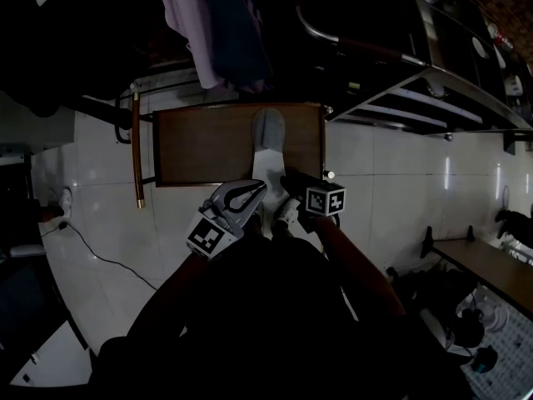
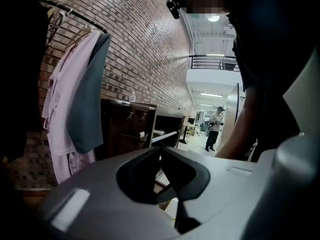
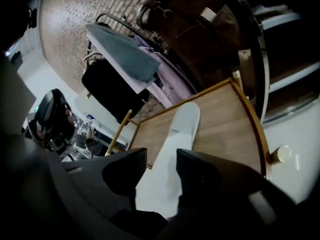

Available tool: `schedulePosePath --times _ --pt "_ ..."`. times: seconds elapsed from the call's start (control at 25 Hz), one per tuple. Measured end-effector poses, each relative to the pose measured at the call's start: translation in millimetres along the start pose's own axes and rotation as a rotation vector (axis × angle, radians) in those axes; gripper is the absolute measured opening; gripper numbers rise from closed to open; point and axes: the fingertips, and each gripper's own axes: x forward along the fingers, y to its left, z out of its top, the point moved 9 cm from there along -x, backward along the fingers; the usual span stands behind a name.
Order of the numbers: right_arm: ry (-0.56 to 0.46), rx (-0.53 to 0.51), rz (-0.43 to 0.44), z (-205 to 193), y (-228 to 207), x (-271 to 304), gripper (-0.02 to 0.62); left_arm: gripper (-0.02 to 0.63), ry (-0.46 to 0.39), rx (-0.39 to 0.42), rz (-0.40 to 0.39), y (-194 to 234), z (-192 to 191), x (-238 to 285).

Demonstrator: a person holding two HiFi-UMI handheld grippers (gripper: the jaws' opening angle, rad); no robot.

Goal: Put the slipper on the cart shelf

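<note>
Slipper (image 1: pixel 266 150) lies lengthwise on the cart shelf (image 1: pixel 200 148), centre of the head view, toe toward the frame top and heel toward the bottom. Right hand-held gripper (image 3: pixel 161 154) is spread, one jaw on either side of the heel, with the white slipper (image 3: pixel 176 131) filling the gap between them. It looks set down rather than pinched. Left hand-held gripper (image 1: pixel 254 188) sits just left of the slipper, jaws pressed together at the tips on nothing; its own view confirms this (image 2: pixel 161 151). Main risk as I read it: the heel seems to run past the shelf's near edge (image 3: pixel 225 119), so little of that end has support. If a jaw snags the heel while backing out, the slipper could be dragged toward the bottom of the frame and tip off onto the tiled floor (image 1: pixel 400 165). A sideways nudge from the closed left hand-held gripper would do the same. Hard to make out: the head view is very dim, and both grippers cover the heel, so how far it overhangs is uncertain. Whether the right pads brush the slipper cannot be settled. The left gripper view shows mostly brick wall (image 2: pixel 145 44) and hanging garments (image 2: pixel 75 99), and hardly any of the shelf. The cart below the shelf is not visible.
</note>
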Motion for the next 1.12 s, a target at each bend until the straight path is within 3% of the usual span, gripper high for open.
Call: schedulePosePath --times 0.24,0.72,0.8,0.88,1.12 --pt "0.056 0.057 -0.077 -10 -31 28 0.192 0.015 0.024 -0.035 0.024 12 -9 -11" --pt "0.195 0.060 -0.060 -20 -43 61 0.189 0.014 0.034 -0.084 0.110 20 -19 -42" --pt "0.207 0.057 -0.076 -22 -43 64 0.171 0.015 0.038 -0.089 0.123 21 -21 -46" --pt "0.202 0.060 -0.077 -21 -43 65 0.108 0.014 0.038 -0.094 0.133 21 -22 -50" --pt "0.167 0.059 -0.008 -12 -25 57 0.062 0.015 0.037 -0.095 0.140 20 -23 -56"
